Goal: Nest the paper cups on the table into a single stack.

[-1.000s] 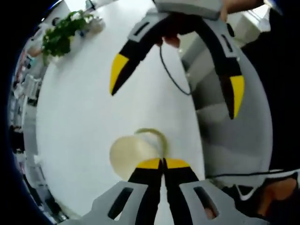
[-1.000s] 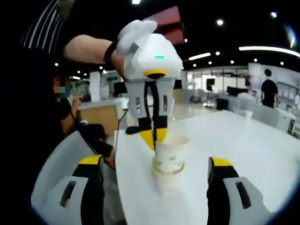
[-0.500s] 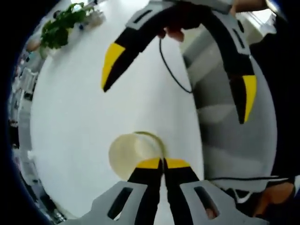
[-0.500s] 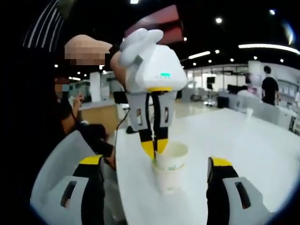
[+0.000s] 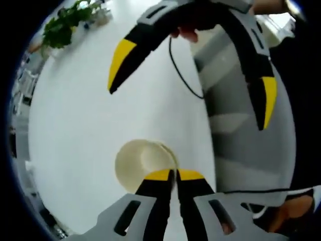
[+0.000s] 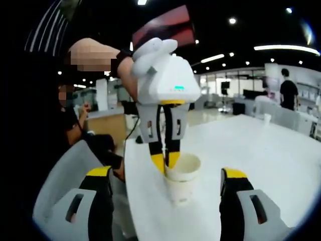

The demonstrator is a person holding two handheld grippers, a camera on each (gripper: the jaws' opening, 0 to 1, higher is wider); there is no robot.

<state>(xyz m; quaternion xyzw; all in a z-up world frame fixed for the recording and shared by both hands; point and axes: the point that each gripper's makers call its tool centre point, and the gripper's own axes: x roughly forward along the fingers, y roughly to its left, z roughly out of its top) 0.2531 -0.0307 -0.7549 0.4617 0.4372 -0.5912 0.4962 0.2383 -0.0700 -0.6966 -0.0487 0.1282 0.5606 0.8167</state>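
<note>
Left gripper (image 6: 165, 161) pinches the rim of the top cup (image 6: 182, 168), now sunk deeper into the lower cup (image 6: 179, 191) near the table (image 6: 261, 150) edge. Right gripper (image 6: 165, 176), jaws wide, flanks the stack. The left gripper view looks into the cup mouth (image 5: 138, 163); the lower cup is hidden there.

The left gripper (image 6: 165, 161) has a white housing with a green light, grey slotted jaws and yellow tips. The right gripper (image 6: 164, 176) has the same grey jaws and yellow tips. A black cable (image 5: 181, 75) trails from it.
</note>
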